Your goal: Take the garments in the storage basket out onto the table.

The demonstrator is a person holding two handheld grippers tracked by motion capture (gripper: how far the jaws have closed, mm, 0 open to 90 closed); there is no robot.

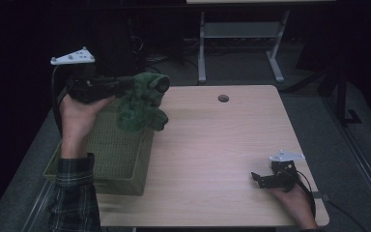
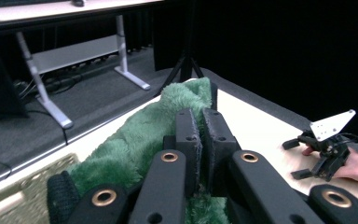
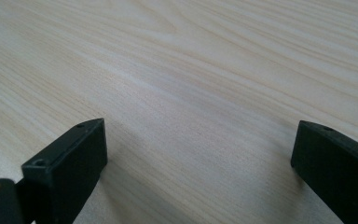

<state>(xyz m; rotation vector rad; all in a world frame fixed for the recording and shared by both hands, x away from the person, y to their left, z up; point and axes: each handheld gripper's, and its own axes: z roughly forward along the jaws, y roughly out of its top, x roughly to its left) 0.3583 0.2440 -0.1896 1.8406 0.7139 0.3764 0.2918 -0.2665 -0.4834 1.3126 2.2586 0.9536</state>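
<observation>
While clamped, plush toy (image 1: 142, 101) fills left hand-held gripper (image 1: 125, 87).

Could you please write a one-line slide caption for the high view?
Left hand-held gripper lifts a green plush toy above the woven basket; right hand-held gripper rests open on the table.
</observation>
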